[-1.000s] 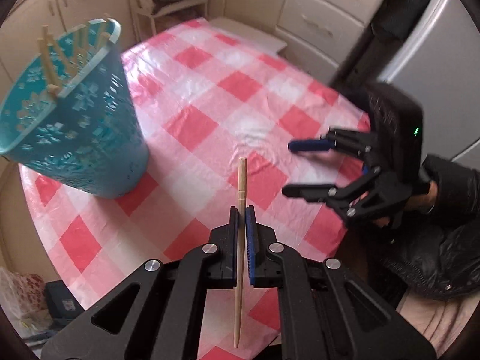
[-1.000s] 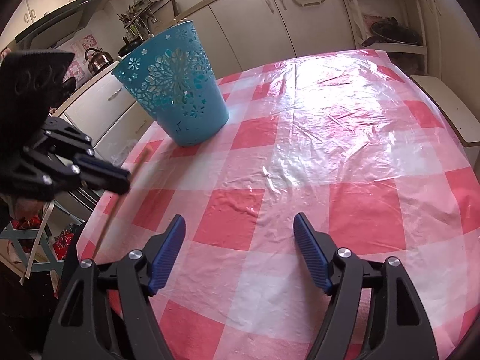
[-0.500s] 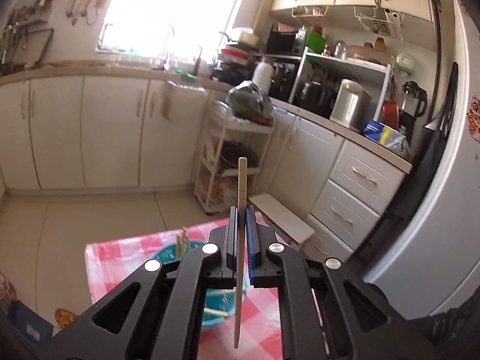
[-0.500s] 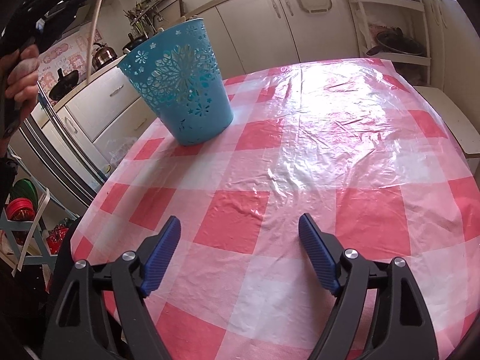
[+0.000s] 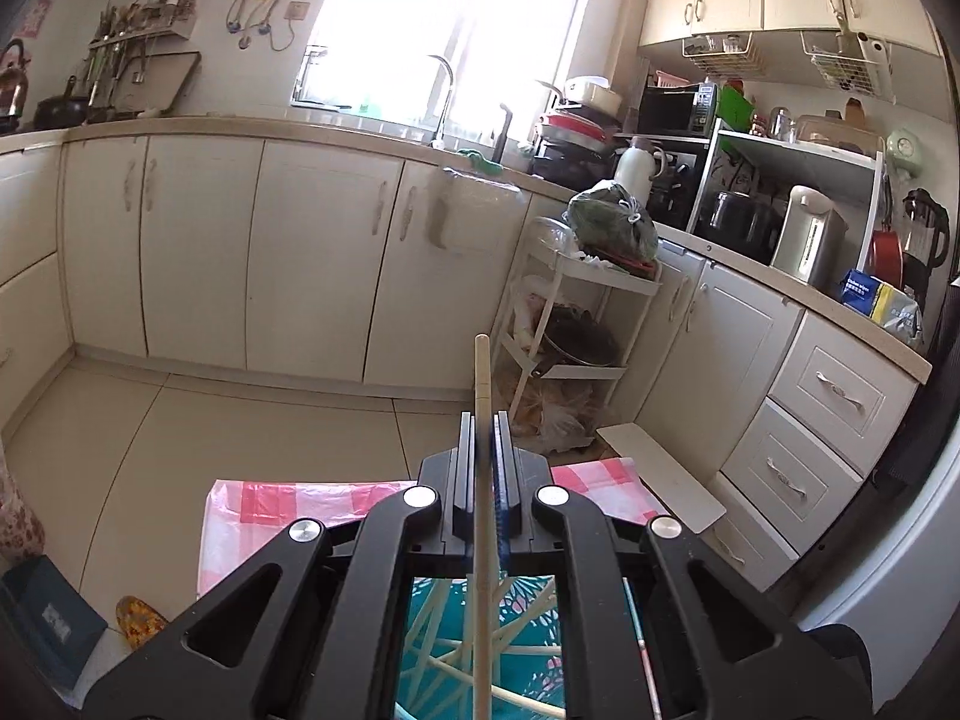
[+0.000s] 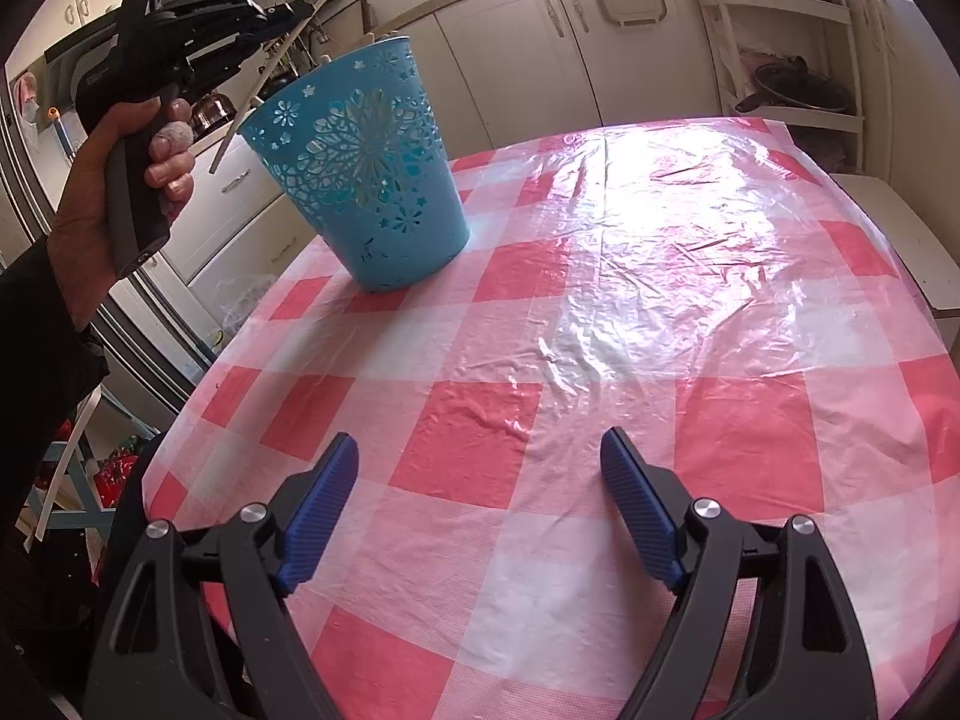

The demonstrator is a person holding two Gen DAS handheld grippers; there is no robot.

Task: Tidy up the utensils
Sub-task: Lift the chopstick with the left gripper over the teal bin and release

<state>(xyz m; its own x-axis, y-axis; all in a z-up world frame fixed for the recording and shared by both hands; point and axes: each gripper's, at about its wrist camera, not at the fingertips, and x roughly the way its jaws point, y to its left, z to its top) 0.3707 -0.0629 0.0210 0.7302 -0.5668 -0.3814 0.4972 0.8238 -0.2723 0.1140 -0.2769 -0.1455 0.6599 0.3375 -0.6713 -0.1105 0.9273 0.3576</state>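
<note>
Daylight blows out the window (image 5: 444,18); glare sheens the tablecloth (image 6: 630,192) below it; fisheye edges bend, corners dark.

The left gripper (image 5: 483,420), clamped on a wooden chopstick (image 5: 481,396), is no longer low over the checked tablecloth (image 6: 600,312) beside the right gripper (image 6: 480,468). It now sits raised above the blue basket (image 6: 366,174), and its camera faces the kitchen cabinets, with the basket's inside and other sticks showing under its body at 6 o'clock. In the right wrist view it has climbed from 9 o'clock to 10 o'clock. The right gripper's jaws have just been opening, nothing between them.
</note>
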